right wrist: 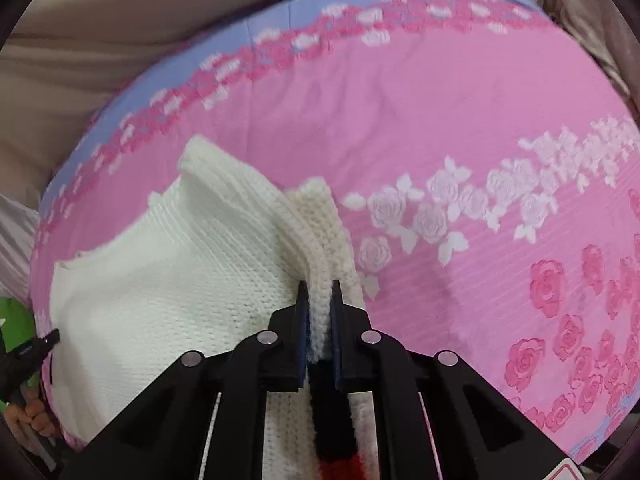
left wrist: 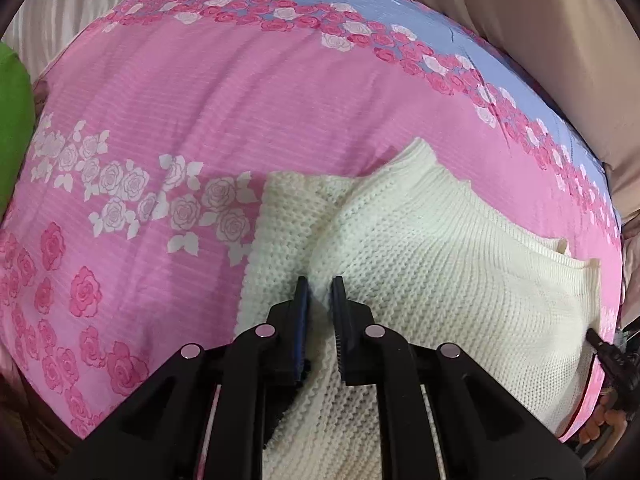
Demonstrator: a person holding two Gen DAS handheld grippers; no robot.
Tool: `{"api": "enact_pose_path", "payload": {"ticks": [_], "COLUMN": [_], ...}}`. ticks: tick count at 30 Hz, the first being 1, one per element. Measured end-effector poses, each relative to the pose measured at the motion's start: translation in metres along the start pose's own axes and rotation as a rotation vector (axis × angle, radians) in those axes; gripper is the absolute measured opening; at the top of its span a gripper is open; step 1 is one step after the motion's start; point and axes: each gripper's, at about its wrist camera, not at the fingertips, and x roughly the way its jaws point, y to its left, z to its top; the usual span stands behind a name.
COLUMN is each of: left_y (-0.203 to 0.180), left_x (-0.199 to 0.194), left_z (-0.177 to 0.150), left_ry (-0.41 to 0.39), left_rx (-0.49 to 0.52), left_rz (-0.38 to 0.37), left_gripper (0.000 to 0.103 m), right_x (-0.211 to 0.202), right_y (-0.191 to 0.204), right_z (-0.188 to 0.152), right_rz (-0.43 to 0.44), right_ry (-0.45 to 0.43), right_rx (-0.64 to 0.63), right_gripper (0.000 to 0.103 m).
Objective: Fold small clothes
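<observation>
A cream knitted sweater (left wrist: 420,264) lies bunched on the pink rose-print bedsheet (left wrist: 180,100). My left gripper (left wrist: 320,286) points steeply down and is shut on a fold at the sweater's left edge, with knit showing between the blue pads. In the right wrist view the same sweater (right wrist: 168,288) spreads to the left. My right gripper (right wrist: 319,286) is shut on a raised fold at its right edge. A black and red patch of knit (right wrist: 332,440) shows under those fingers. Each view catches the other gripper's black tip at the sweater's far side.
The sheet has a blue band with roses along its far edge (left wrist: 400,4), and beige fabric (right wrist: 100,40) lies beyond it. A green object (left wrist: 12,120) sits at the left border. A hand (right wrist: 32,416) holds the left gripper. Bare sheet (right wrist: 480,100) stretches to the right.
</observation>
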Motion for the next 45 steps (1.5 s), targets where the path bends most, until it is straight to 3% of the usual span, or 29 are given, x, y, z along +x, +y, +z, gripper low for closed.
{"api": "enact_pose_path", "payload": {"ticks": [2,5,8,11,13,15,17,19,21,25,28,30,31,32,35,38,42,43,45], "left_y": [-0.004,-0.019,-0.033,-0.030,-0.029,-0.025,-0.017,-0.009,-0.004,0.009,0.012,0.016,0.019,0.027,0.054,0.079,0.086,0.086,0.087], "left_x": [-0.017,-0.035,-0.008,0.002,-0.004,-0.006,-0.005,-0.003,-0.004,-0.005,-0.010,-0.027,-0.035,-0.046,-0.056,-0.038,-0.015,-0.013,-0.014], "left_z": [-0.001,-0.005,-0.007,-0.011,-0.011,-0.012,-0.014,-0.017,-0.016,-0.016,-0.015,-0.017,-0.020,-0.026,-0.049,-0.074,-0.096,-0.098,-0.097], "left_ry": [-0.026,-0.079,-0.033,-0.027,-0.029,-0.032,-0.028,-0.023,-0.029,-0.035,-0.030,-0.050,-0.062,-0.081,-0.073,0.009,0.056,0.053,0.049], "left_rx": [-0.010,0.019,0.067,0.052,0.059,0.049,0.021,0.006,0.002,-0.042,-0.076,-0.079,-0.077,-0.088,-0.165,-0.294,-0.409,-0.419,-0.434], "left_rz": [-0.018,-0.023,0.025,0.045,0.036,0.031,0.027,0.025,0.021,0.003,-0.027,-0.040,-0.034,-0.027,-0.085,-0.168,-0.235,-0.245,-0.298], "left_gripper": [0.014,0.013,0.014,0.014,0.014,0.014,0.015,0.015,0.015,0.015,0.015,0.023,0.040,0.054,0.067,0.067,0.066,0.058,0.033], "right_x": [-0.032,-0.068,-0.043,0.016,0.007,-0.020,-0.027,-0.007,0.027,0.006,-0.004,0.028,0.041,0.038,0.007,-0.006,0.024,0.033,0.036], "right_y": [0.012,0.052,0.104,0.135,0.148,0.160,0.176,0.192,0.196,0.209,0.238,0.254,0.255,0.257,0.267,0.271,0.261,0.255,0.251], "right_z": [0.000,-0.010,-0.030,-0.051,-0.050,-0.047,-0.048,-0.054,-0.061,-0.054,-0.055,-0.064,-0.066,-0.065,-0.060,-0.063,-0.074,-0.080,-0.083], "right_rz": [-0.015,0.016,0.086,0.024,-0.001,0.080,0.106,0.073,0.023,0.080,0.118,0.076,0.064,0.065,0.157,0.180,0.134,0.124,0.145], "right_ry": [-0.064,-0.135,-0.036,0.089,0.058,0.023,0.013,0.038,0.116,0.077,0.040,0.119,0.139,0.111,0.087,0.073,0.160,0.183,0.170], "right_rx": [0.006,-0.105,-0.236,-0.338,-0.353,-0.341,-0.375,-0.439,-0.454,-0.438,-0.518,-0.569,-0.567,-0.559,-0.534,-0.541,-0.519,-0.513,-0.502], "right_gripper": [0.013,0.019,0.014,0.009,0.010,0.009,0.009,0.009,0.008,0.008,0.008,0.008,0.007,0.008,0.008,0.008,0.008,0.008,0.008]}}
